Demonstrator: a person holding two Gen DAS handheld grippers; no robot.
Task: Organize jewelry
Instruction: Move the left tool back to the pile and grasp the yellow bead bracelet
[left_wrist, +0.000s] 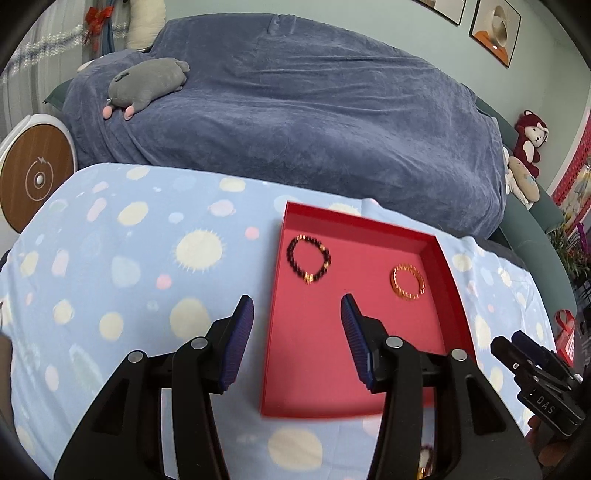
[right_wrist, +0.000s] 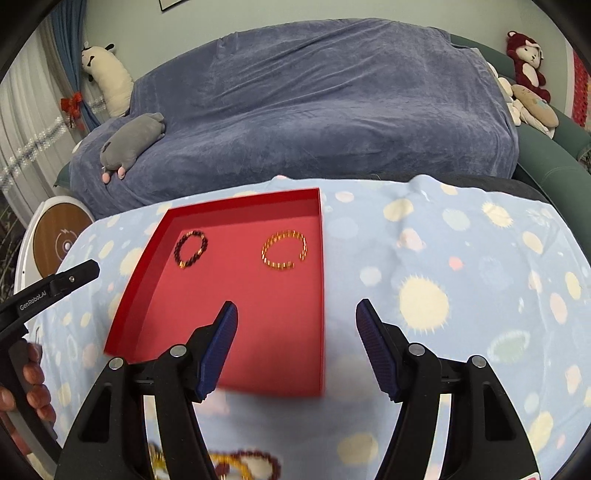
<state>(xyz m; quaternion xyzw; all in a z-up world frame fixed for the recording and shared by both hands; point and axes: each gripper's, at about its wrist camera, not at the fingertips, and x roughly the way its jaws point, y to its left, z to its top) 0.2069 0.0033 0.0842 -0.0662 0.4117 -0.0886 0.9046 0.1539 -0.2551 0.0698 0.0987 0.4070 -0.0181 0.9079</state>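
A red tray (left_wrist: 448, 280) (right_wrist: 140, 284) lies on the blue spotted cloth. Inside it a dark beaded bracelet (left_wrist: 308, 258) (right_wrist: 191, 249) lies at the far left and a gold bracelet (left_wrist: 407, 281) (right_wrist: 284, 250) at the far right. My left gripper (left_wrist: 297, 306) is open and empty over the tray's near left edge. My right gripper (right_wrist: 295, 310) is open and empty over the tray's near right edge. More beaded jewelry (right_wrist: 243, 463) lies on the cloth below the right gripper, blurred; a bit shows in the left wrist view (left_wrist: 426, 461).
The blue spotted cloth (left_wrist: 147, 258) (right_wrist: 461, 277) covers the table. Behind it is a sofa under a dark blue blanket (left_wrist: 314, 110) (right_wrist: 314, 103) with a grey plush (left_wrist: 147, 83) (right_wrist: 131, 142). A round white and wood device (left_wrist: 35, 177) (right_wrist: 59, 236) stands at the left.
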